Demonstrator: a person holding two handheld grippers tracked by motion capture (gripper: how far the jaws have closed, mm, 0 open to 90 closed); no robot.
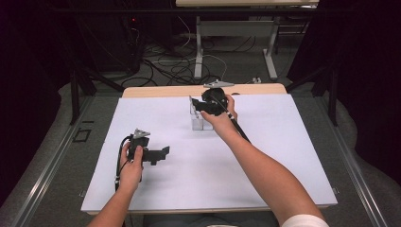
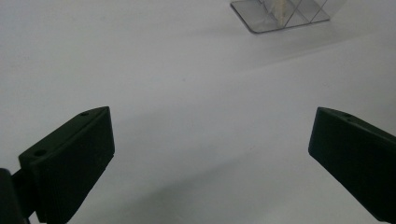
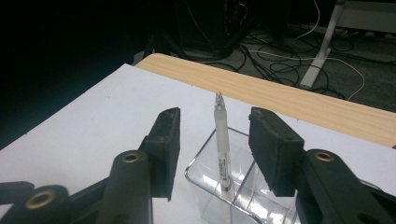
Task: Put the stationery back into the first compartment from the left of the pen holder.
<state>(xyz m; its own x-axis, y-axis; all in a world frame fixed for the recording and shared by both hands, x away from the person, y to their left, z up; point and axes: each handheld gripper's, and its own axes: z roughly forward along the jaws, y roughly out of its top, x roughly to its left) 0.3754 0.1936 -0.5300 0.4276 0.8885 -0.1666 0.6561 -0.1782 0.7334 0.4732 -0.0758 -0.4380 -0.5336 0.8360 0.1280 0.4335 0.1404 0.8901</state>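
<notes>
Here a pale pen (image 3: 222,149) stands upright in a clear plastic holder (image 3: 210,179) on the far middle of the white tabletop (image 1: 265,156). The right claw (image 3: 215,151) hangs over the holder, its jaws parted on either side of the pen without touching it. This looks like the release step, with the pen set in its compartment. Next, the claw likely needs to lift straight up without nudging the pen. The left claw (image 1: 163,152) rests spread wide and empty, near left, well apart from the holder.
</notes>
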